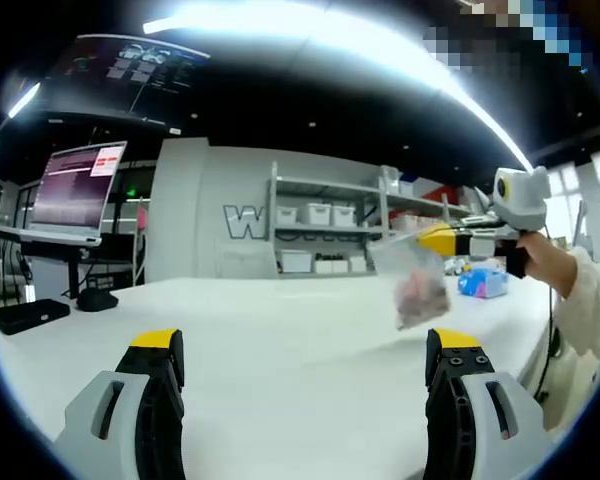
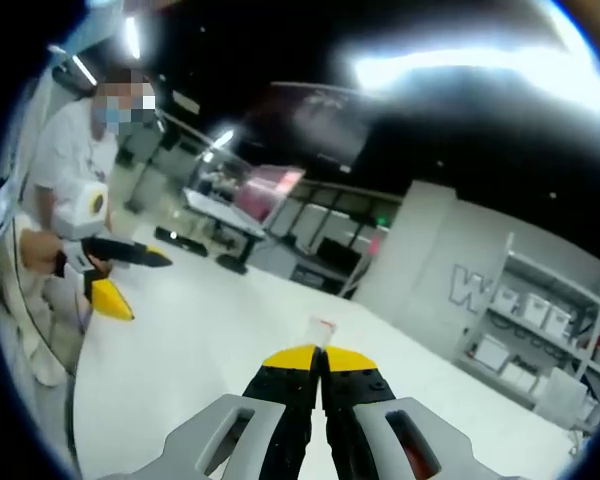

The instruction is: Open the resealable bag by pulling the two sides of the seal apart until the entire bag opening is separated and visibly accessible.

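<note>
A clear resealable bag [image 1: 420, 285] with something pinkish inside hangs above the white table [image 1: 280, 340] at the right of the left gripper view. The right gripper [image 1: 435, 238] pinches its top edge, shut on it. In the right gripper view, the right gripper [image 2: 320, 360] has its yellow-tipped jaws pressed together, and a sliver of the bag [image 2: 322, 327] sticks up just past them. My left gripper [image 1: 306, 345] stands open, jaws far apart, low over the table and short of the bag. From the right gripper view, the left gripper [image 2: 150, 288] is held at the far left, jaws spread.
A person in white [image 2: 65, 150] holds both grippers. A blue object [image 1: 483, 282] lies on the table behind the bag. A black flat item [image 1: 30, 315] and a monitor [image 1: 75, 190] stand at the left. Shelves with white bins [image 1: 320, 235] line the back wall.
</note>
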{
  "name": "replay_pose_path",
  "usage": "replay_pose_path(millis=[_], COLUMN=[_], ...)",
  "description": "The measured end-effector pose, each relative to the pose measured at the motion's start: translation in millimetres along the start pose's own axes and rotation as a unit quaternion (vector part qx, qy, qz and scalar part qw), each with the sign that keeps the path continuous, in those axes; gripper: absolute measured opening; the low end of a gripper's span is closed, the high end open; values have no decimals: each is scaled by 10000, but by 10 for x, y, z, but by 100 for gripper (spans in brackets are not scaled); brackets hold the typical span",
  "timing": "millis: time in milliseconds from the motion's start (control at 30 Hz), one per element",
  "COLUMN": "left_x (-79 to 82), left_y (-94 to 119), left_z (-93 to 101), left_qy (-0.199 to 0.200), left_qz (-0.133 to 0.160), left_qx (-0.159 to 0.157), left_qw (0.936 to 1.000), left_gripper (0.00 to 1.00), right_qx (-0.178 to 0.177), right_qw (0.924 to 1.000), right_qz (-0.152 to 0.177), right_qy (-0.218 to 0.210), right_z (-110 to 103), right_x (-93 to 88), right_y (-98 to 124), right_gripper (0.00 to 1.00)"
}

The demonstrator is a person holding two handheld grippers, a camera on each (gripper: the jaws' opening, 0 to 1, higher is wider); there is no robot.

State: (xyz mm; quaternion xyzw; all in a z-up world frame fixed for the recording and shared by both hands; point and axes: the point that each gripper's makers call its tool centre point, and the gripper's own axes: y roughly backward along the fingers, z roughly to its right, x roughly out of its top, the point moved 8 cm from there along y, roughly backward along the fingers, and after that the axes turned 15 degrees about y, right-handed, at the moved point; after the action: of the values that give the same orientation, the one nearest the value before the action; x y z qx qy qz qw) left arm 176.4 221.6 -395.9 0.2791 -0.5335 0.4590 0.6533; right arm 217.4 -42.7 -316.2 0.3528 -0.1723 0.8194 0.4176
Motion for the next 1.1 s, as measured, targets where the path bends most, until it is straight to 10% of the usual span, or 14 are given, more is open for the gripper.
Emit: replay_pose_path(millis=[1100], left_x=[9], left_y=[-9], left_z=[40], left_qy=[-18], left_qz=[33], left_qx=[-73], left_qw=[10000], left_gripper=[100], right_qx=[691], right_qw=[9968], right_qz=[187], right_qy=[-354], right_z=[-584], right_x=[108], right_y=[173], right_gripper=[0])
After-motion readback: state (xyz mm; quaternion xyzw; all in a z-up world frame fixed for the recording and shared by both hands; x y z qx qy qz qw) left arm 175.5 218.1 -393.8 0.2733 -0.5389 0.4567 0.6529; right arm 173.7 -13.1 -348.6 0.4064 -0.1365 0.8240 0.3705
